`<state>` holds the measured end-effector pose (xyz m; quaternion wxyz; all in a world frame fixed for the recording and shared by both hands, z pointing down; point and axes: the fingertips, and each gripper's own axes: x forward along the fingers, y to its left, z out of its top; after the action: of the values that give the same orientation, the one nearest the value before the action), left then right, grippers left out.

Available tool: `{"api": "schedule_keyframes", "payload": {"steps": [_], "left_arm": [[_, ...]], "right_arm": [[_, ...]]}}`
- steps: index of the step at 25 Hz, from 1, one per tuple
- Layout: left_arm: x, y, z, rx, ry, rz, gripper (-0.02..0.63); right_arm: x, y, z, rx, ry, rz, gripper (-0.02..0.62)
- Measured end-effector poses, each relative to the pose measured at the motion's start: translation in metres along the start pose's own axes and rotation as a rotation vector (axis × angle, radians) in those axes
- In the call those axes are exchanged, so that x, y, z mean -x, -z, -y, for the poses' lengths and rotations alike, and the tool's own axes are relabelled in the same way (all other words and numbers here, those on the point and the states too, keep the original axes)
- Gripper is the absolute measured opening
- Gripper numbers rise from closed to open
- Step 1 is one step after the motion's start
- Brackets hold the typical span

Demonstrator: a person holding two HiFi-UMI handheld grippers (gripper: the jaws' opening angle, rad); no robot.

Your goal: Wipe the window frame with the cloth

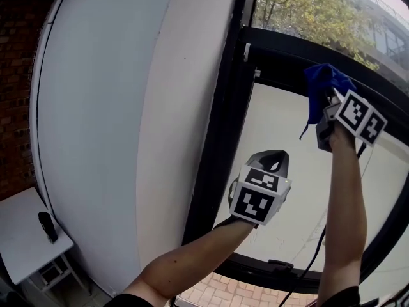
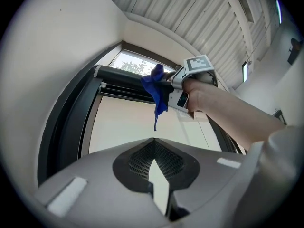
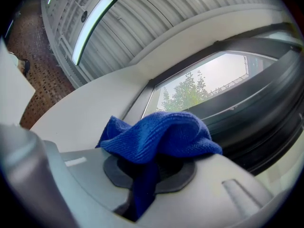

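Room: a broad white wall [image 1: 108, 107] beside a brick wall [image 1: 13, 75], a ribbed ceiling [image 3: 142, 13] with a strip light [image 3: 92, 25], and brick-paved floor [image 1: 223, 293] below. Window frame [image 1: 223, 139]: dark, with a tall upright and an upper crossbar [image 1: 287, 50]; trees [image 1: 307, 11] show above the bar and a pale pane [image 1: 281, 126] lies under it. Table [image 1: 19, 235]: small, white, low at the left, well apart from the window, carrying one dark object [image 1: 47, 226] too small to identify. Left tongs [image 2: 153, 144]: tips closed together, nothing between them, held before the pane below the crossbar. Right tongs [image 1: 332, 104]: raised to the crossbar and clamped on the cloth [image 3: 161, 134]. Cloth: blue, bunched over the jaw tips, with one tail hanging loose; whether it presses on the bar cannot be told. Step in hand, as judged: wiping the upper crossbar. Handling note: bear the bunched cloth firmly on the bar and draw it along its length in one direction, with fabric rather than hard jaw meeting the frame, and mind the loose tail near the pane.
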<state>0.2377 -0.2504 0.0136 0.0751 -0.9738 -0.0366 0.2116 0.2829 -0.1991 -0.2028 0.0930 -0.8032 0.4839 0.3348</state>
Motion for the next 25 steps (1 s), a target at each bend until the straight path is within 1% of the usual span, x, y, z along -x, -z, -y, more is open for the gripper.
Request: {"api": "schedule_keyframes", "payload": {"steps": [2, 5, 9, 19, 25], "left_arm": [[0.001, -0.002, 0.006, 0.006, 0.018, 0.008, -0.009], [-0.004, -0.004, 0.019, -0.007, 0.05, 0.014, -0.009], [-0.019, -0.005, 0.031, 0.004, 0.062, 0.023, -0.009], [-0.078, -0.002, 0.103, -0.007, 0.096, 0.032, -0.009], [-0.104, 0.007, 0.142, -0.015, 0.122, 0.019, -0.009]], "right_arm": [[0.004, -0.002, 0.005, 0.003, 0.012, -0.005, 0.051], [0.014, -0.01, 0.02, 0.017, 0.048, 0.006, 0.051], [0.025, -0.019, 0.039, 0.031, 0.067, 0.017, 0.051], [0.065, -0.038, 0.091, 0.075, 0.031, 0.022, 0.05], [0.089, -0.053, 0.126, 0.083, 0.041, 0.043, 0.049]]}}
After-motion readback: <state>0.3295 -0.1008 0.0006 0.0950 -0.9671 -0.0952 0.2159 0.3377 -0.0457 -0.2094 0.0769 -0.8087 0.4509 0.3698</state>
